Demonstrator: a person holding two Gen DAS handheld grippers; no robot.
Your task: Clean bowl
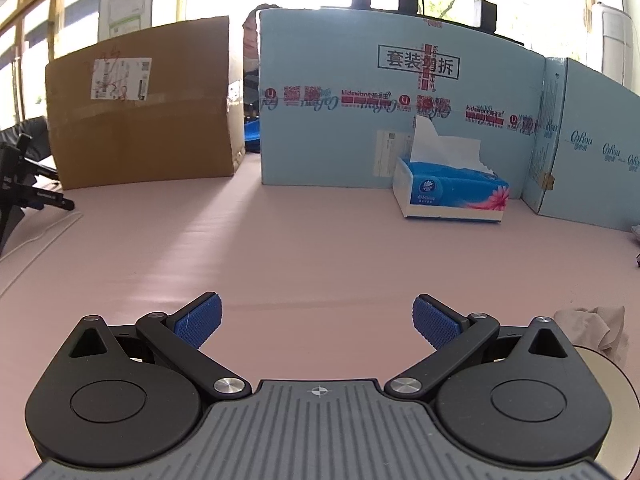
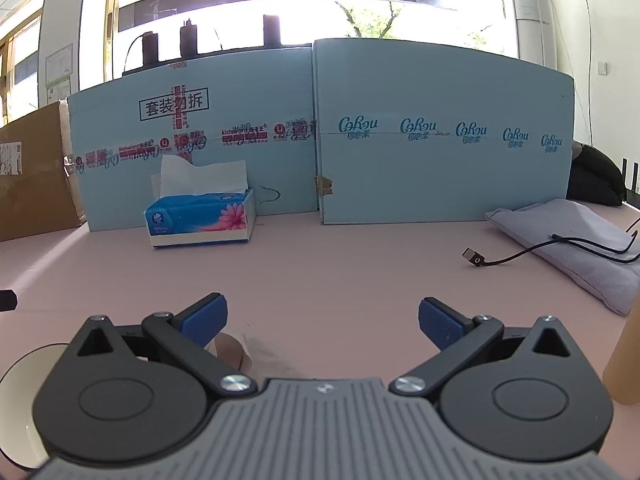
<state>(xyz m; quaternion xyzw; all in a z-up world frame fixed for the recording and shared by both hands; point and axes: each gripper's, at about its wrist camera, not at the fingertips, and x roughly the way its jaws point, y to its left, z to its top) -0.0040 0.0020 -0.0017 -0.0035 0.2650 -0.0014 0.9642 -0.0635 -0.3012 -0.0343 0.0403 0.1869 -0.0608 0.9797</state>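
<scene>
My left gripper (image 1: 316, 322) is open over the pink table with nothing between its blue pads. To its right lies a crumpled beige tissue (image 1: 592, 326), and beneath that a slice of the white bowl (image 1: 612, 376) shows, mostly hidden by the gripper body. My right gripper (image 2: 323, 322) is also open and holds nothing. In the right wrist view the white bowl (image 2: 20, 408) sits at the lower left, largely covered by the gripper. A piece of beige tissue (image 2: 234, 354) peeks out just under the left finger.
A blue tissue box (image 1: 452, 192) (image 2: 200, 220) stands against light blue cardboard panels (image 2: 400, 140) at the back. A brown carton (image 1: 144, 108) stands back left. A grey cloth pouch (image 2: 572, 240) with a black USB cable (image 2: 478, 258) lies at the right. A tan object (image 2: 626, 356) touches the right edge.
</scene>
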